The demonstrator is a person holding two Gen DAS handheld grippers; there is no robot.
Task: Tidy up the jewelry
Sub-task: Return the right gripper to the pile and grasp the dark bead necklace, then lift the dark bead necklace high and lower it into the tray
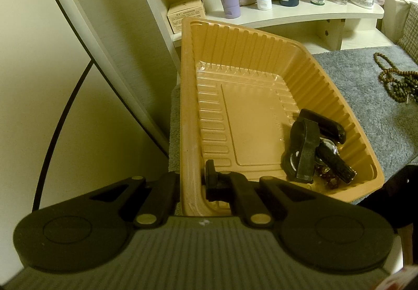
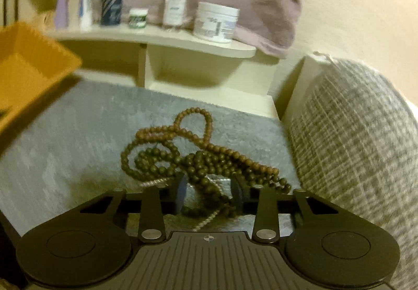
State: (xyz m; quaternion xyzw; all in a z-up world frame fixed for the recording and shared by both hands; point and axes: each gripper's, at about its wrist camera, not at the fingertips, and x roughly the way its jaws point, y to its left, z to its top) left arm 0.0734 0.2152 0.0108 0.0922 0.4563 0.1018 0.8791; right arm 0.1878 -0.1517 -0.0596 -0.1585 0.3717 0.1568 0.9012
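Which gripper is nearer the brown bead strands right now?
Right. The right gripper straddles the bead strands on the grey mat. The left gripper is off at the orange tray, clamped on its rim.

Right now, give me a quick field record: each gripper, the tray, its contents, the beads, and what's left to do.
left gripper: shut on the near rim of the tray, holding it tilted
tray contents: black watches and a small dark bead bracelet, gathered in the low corner
right gripper: low over the mat, jaws either side of the bead necklaces; contact unclear
bead necklaces: tangled heap on the grey mat, outside the tray
remaining: necklaces not yet in tray
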